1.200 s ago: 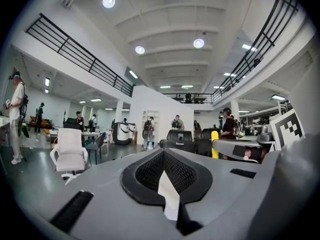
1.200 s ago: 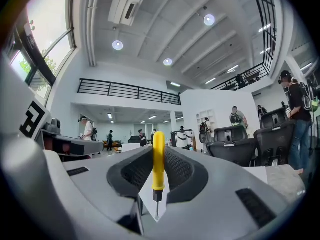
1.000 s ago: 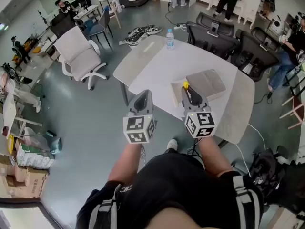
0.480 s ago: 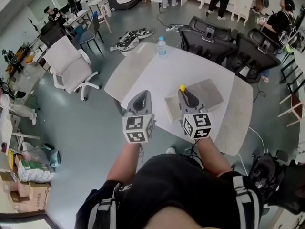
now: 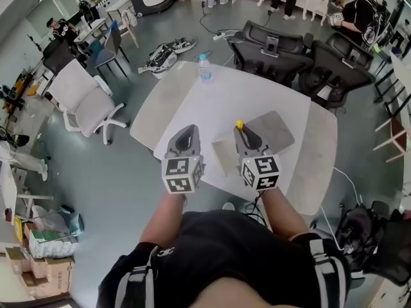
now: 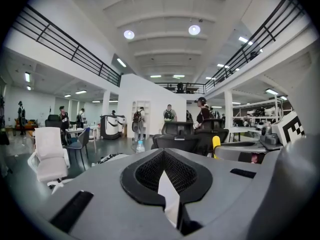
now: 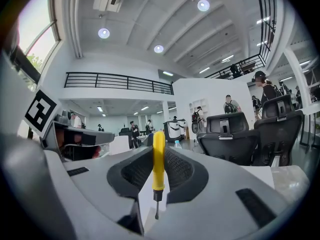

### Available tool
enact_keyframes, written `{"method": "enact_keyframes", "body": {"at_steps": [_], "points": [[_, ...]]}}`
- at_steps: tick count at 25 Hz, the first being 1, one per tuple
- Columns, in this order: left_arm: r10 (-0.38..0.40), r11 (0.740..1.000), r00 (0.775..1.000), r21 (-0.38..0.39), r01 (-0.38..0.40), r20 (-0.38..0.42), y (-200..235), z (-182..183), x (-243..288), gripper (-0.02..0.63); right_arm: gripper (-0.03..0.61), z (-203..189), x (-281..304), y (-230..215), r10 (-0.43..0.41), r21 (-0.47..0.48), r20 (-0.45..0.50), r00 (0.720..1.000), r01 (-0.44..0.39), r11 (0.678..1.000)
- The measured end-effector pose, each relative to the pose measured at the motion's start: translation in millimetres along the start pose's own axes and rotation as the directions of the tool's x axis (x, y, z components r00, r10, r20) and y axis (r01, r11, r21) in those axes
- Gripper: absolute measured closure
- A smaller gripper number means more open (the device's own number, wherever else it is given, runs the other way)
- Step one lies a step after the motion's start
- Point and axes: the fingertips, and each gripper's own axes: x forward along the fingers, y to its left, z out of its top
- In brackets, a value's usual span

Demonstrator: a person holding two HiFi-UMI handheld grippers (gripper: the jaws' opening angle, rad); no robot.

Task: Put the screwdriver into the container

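right gripper (image 7: 155,176) clamps screwdriver (image 7: 158,156) | head view: yellow tip only

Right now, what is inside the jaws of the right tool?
A yellow screwdriver stands upright there, handle up, metal tip down, gripped by the right tool. In the head view only the handle's top shows; the tool covers the rest.

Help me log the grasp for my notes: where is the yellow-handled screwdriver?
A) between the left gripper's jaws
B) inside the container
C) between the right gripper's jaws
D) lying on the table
C: in its own view the right gripper clamps the screwdriver by its yellow handle; the left gripper holds nothing.
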Motion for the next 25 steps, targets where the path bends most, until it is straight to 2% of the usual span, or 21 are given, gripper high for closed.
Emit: {"method": "enact_keyframes", "body": {"at_steps": [5,14,23,25], "points": [[-0.043,0.999,0.999,0.011,0.043,-0.009,-13.1,-3.5,24.1,0.611,0.512,-15.1,6.2,-17.8,-0.014,0.003,-0.028,1.000,0.014,1.000],[-0.151,0.989,0.988,0.005,0.151,-0.013,3.7,-8.5,60.5,0.611,0.512,-30.3,28.1,-17.3,-0.097,-0.019,-0.061,0.993,0.096,0.995],[-0.306,0.952,0.952,0.004,0.306,-0.029,19.3,0.8,101.6,0.611,0.514,-36.5,51.2,-20.0,-0.225,-0.039,-0.106,0.969,0.222,0.974],[-0.333,0.943,0.942,0.004,0.334,-0.034,26.5,1.9,107.9,0.611,0.512,-40.3,57.1,-17.5,-0.243,-0.019,-0.120,0.963,0.242,0.970]]}}
